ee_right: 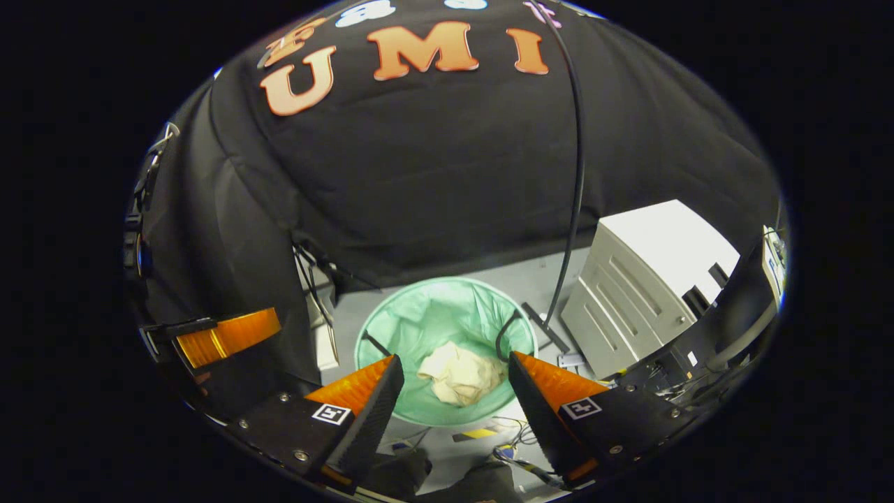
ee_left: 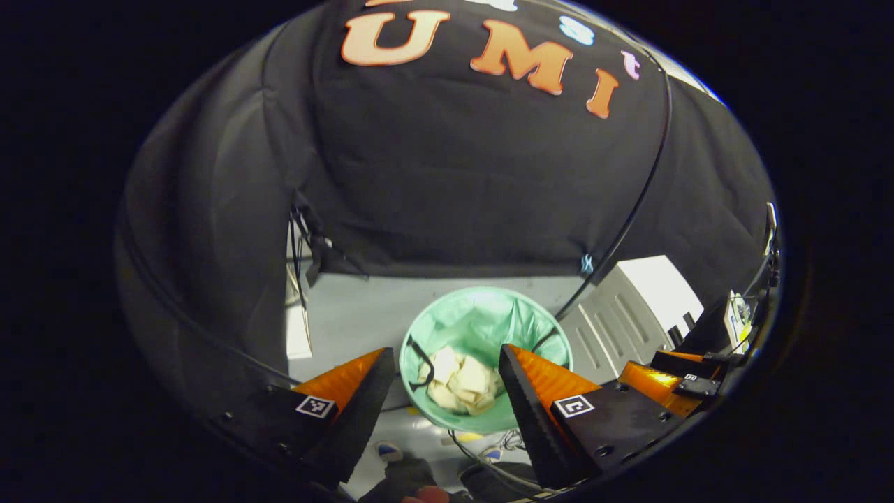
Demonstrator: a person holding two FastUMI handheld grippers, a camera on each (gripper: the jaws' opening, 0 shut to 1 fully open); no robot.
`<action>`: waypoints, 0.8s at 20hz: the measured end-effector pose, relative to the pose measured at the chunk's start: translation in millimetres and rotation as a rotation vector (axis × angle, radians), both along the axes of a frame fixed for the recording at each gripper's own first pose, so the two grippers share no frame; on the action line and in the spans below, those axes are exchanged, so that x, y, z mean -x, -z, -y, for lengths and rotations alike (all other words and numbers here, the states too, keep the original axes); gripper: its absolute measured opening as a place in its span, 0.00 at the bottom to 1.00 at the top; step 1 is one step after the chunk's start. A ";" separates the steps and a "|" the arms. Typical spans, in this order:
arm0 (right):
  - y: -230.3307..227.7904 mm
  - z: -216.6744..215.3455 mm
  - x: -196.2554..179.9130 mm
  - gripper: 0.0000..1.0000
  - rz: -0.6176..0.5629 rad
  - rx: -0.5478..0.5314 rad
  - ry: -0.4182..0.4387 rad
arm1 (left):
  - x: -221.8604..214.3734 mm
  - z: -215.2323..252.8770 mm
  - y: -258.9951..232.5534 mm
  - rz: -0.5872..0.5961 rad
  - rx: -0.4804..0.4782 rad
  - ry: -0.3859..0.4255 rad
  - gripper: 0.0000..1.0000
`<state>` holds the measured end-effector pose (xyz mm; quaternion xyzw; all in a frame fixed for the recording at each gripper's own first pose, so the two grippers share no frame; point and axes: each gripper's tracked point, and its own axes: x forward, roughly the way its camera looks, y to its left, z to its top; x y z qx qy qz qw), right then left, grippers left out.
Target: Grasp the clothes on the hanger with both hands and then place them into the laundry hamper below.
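Note:
A round laundry hamper (ee_left: pixel 482 318) lined with a pale green bag stands on the grey floor below both grippers. Crumpled cream clothes (ee_left: pixel 462 382) lie at its bottom, also seen as cream clothes (ee_right: pixel 461 374) inside the hamper (ee_right: pixel 433 314) in the right gripper view. My left gripper (ee_left: pixel 447 370) hangs open above the hamper with nothing between its fingers. My right gripper (ee_right: pixel 455 377) is open too, its fingers framing the hamper from above. The right gripper (ee_left: pixel 674 374) appears at the right edge of the left gripper view, and the left gripper (ee_right: pixel 223 335) at the left of the right gripper view.
A white cabinet (ee_right: pixel 649 279) stands right of the hamper, with a thin black pole (ee_right: pixel 576 175) rising beside it. Loose cables and tape (ee_right: pixel 503 436) lie on the floor in front. A person's dark shoes (ee_right: pixel 447 478) are at the bottom edge.

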<state>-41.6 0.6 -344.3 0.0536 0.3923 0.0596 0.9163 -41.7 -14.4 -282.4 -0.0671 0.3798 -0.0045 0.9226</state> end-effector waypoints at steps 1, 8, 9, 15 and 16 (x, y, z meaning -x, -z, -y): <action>-26.7 2.7 -6.7 0.94 0.054 -0.003 0.009 | -1.0 3.3 -24.2 0.052 -0.004 0.017 0.98; -200.8 28.8 -27.7 0.93 0.372 0.012 0.040 | -15.7 -8.5 -180.3 0.398 -0.073 0.041 0.95; -224.5 33.4 -30.5 0.93 0.415 0.015 0.044 | -18.2 -11.9 -200.9 0.440 -0.071 0.033 0.98; -353.4 62.3 -24.8 0.93 0.665 0.040 0.080 | -14.7 -37.8 -302.8 0.627 -0.035 -0.071 0.95; -364.4 66.5 -21.7 0.93 0.689 0.042 0.084 | -7.9 -37.8 -315.0 0.652 -0.029 -0.080 0.94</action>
